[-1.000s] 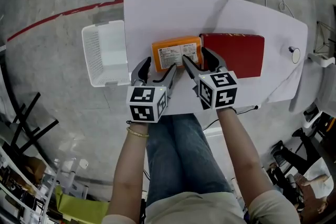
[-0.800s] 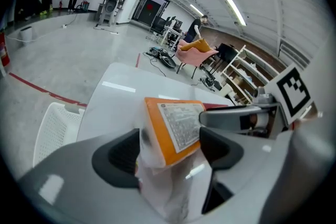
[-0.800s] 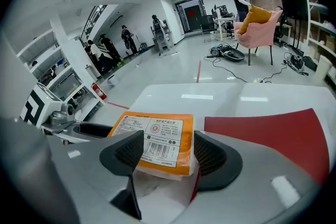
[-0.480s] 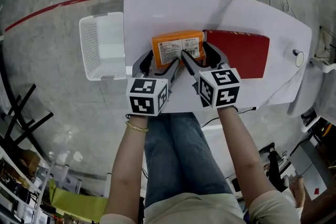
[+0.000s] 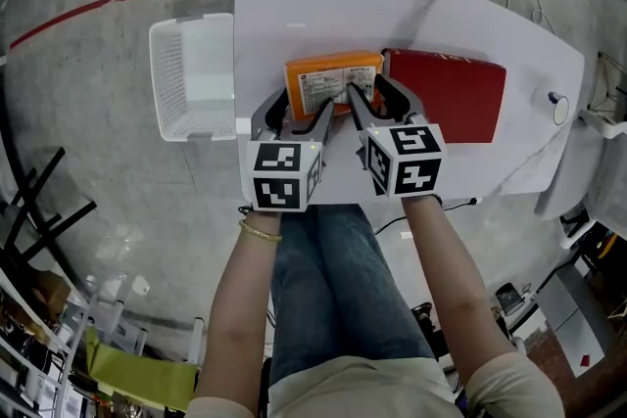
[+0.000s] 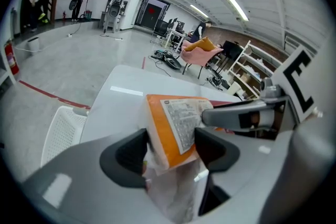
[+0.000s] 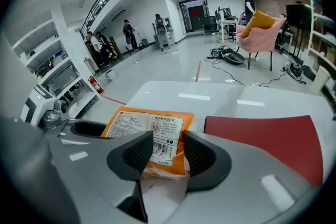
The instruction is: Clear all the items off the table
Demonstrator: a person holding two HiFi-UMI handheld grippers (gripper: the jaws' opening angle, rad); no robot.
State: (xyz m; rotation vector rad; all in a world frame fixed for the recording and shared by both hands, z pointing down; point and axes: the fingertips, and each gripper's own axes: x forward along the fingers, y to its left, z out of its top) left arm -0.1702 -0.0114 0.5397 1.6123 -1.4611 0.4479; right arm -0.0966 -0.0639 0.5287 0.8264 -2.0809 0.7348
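My left gripper (image 5: 297, 113) and right gripper (image 5: 372, 101), jaws just closing, both pinch the orange packet (image 5: 328, 73). I'd lift them evenly together

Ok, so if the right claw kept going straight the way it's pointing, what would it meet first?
The orange packet: the right claw has just been closing on its near edge, which already sits between the jaws. Pushing on would likely just press the packet down against the white table.

The white table (image 5: 294, 5) bears an orange packet (image 5: 328, 78) just beside a red folder (image 5: 456, 98).
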